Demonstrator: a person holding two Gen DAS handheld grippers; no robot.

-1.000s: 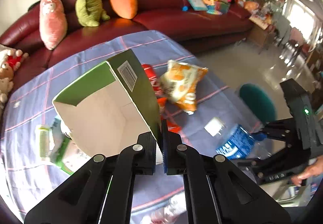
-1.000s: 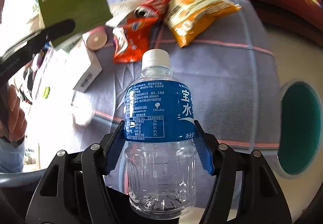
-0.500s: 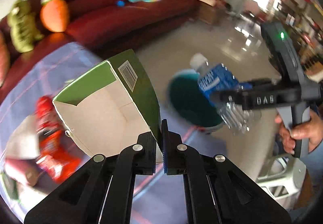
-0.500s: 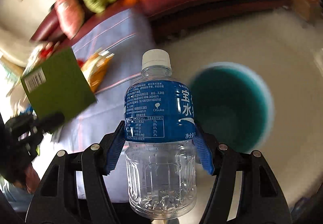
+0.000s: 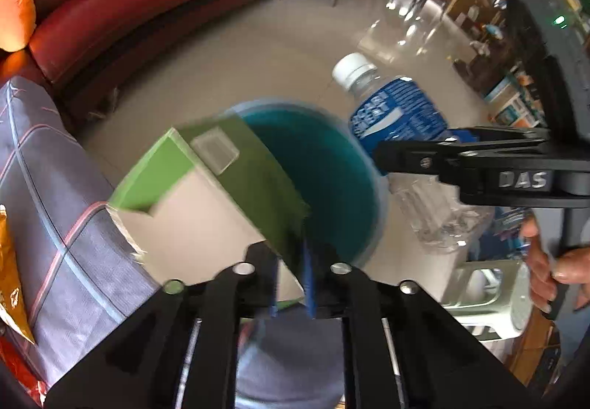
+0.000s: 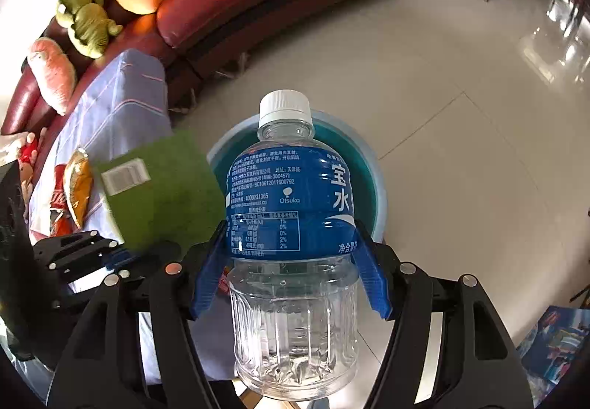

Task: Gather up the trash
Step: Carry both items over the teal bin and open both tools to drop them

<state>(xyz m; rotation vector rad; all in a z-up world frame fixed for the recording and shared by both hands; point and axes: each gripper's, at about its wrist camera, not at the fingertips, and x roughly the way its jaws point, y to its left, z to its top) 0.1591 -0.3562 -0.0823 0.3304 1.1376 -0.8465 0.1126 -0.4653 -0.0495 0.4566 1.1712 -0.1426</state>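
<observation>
Both pieces of trash held above the teal bin.
Left wrist view: left gripper pinches a light green carton by one thin, bendable wall over the bin. Right wrist view: right gripper clamps an empty plastic bottle, light and crushable, at its label.

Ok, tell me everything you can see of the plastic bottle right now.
The plastic bottle is clear, ribbed and apparently empty, with a white screw cap on and a blue label printed in white. The right gripper clamps it at the label's lower edge, blue pads on both sides. It is held in the air, near the teal bin on the floor and beside the green box.
</observation>
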